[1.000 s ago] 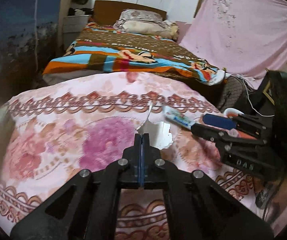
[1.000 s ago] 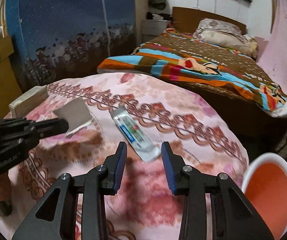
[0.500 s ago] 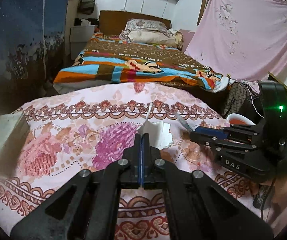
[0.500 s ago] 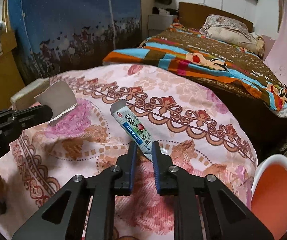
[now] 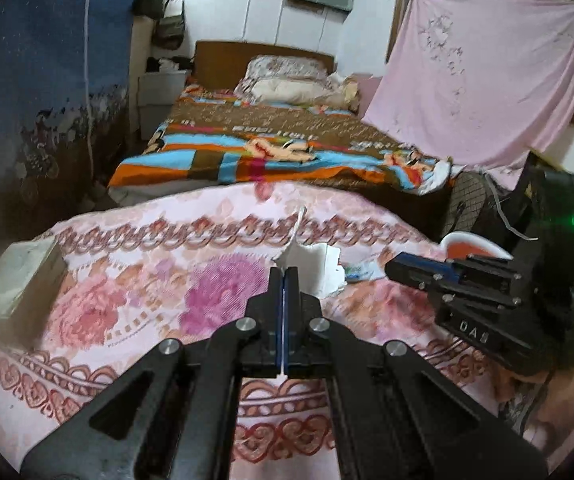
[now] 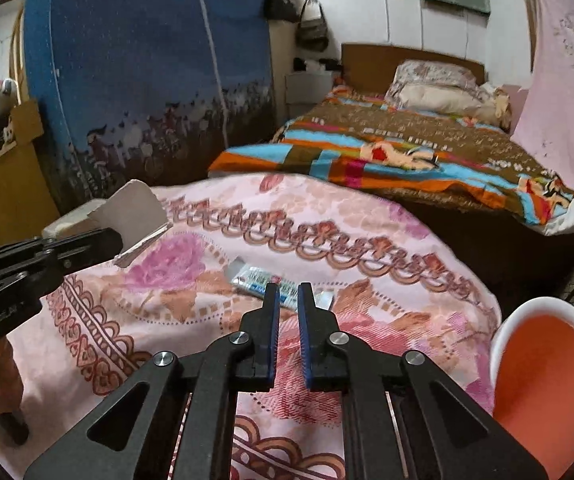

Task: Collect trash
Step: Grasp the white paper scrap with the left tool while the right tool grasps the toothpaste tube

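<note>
My left gripper (image 5: pixel 286 274) is shut on a torn piece of white paper (image 5: pixel 311 268) and holds it above the pink floral blanket (image 5: pixel 147 292). The paper also shows in the right wrist view (image 6: pixel 135 216), in the left gripper (image 6: pixel 115 240). My right gripper (image 6: pixel 288 292) is shut on a flattened toothpaste tube (image 6: pixel 263 282), whose ends stick out on both sides of the fingers. In the left wrist view the right gripper (image 5: pixel 395 266) is at the right, with the tube (image 5: pixel 361 270) at its tip.
A round bin with an orange liner (image 6: pixel 547 376) stands at the lower right, also seen in the left wrist view (image 5: pixel 467 242). A grey box (image 5: pixel 19 280) lies on the blanket's left. A bed with a striped cover (image 6: pixel 407 152) lies behind.
My right gripper went from open around the tube to shut on it and lifted it. My left gripper rose with the paper still held.
</note>
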{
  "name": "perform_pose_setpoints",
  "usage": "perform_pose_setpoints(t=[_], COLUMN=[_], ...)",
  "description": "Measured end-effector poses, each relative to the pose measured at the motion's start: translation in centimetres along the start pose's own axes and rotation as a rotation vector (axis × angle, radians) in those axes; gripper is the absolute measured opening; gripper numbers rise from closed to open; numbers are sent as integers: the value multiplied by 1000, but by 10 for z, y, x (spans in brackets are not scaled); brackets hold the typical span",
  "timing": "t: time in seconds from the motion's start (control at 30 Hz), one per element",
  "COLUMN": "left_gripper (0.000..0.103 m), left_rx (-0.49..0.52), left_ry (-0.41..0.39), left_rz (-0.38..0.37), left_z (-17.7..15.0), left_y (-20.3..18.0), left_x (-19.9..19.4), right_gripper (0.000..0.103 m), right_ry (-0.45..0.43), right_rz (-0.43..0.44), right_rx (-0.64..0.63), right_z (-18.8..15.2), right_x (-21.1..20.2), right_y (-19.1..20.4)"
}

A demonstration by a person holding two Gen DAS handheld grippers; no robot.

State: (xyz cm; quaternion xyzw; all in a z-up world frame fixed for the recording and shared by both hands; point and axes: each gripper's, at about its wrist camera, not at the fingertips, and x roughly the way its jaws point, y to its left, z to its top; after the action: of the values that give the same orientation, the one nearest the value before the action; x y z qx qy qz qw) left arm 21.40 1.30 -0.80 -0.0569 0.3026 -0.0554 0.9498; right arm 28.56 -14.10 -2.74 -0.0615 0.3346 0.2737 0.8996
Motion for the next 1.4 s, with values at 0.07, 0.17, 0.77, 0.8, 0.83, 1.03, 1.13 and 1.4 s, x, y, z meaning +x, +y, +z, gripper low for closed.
perform_pose_setpoints(t=[0.07, 0.17, 0.77, 0.8, 0.83, 1.03, 1.13, 1.4], left_gripper=[31, 31, 31, 31, 31, 31, 31, 31], left_rx=[-18, -54, -124, -125, -125, -123, -118, -109], left_ry=[32, 56, 117, 119, 121, 113, 106, 80], left_rz=[24, 31, 21, 22, 24, 26, 29, 24], left_z=[-2, -4, -10, -9, -9, -8, -8, -7], left_y=[7, 20, 40, 40, 40, 39, 39, 36], left_x=[3, 4, 15, 16, 16, 15, 14, 10], right_gripper=[8, 9, 40, 37, 34, 21, 15, 8], right_ry=[46, 68, 260, 260, 263, 274, 253, 151], right_rz=[18, 0, 47, 50, 53, 84, 111, 93], right_rx=[-6, -42, -181, -180, -183, -134, -75, -10], right_z=[2, 14, 22, 21, 21, 23, 25, 21], right_x=[8, 16, 61, 61, 61, 65, 61, 46], right_y=[2, 4, 10, 10, 11, 2, -4, -5])
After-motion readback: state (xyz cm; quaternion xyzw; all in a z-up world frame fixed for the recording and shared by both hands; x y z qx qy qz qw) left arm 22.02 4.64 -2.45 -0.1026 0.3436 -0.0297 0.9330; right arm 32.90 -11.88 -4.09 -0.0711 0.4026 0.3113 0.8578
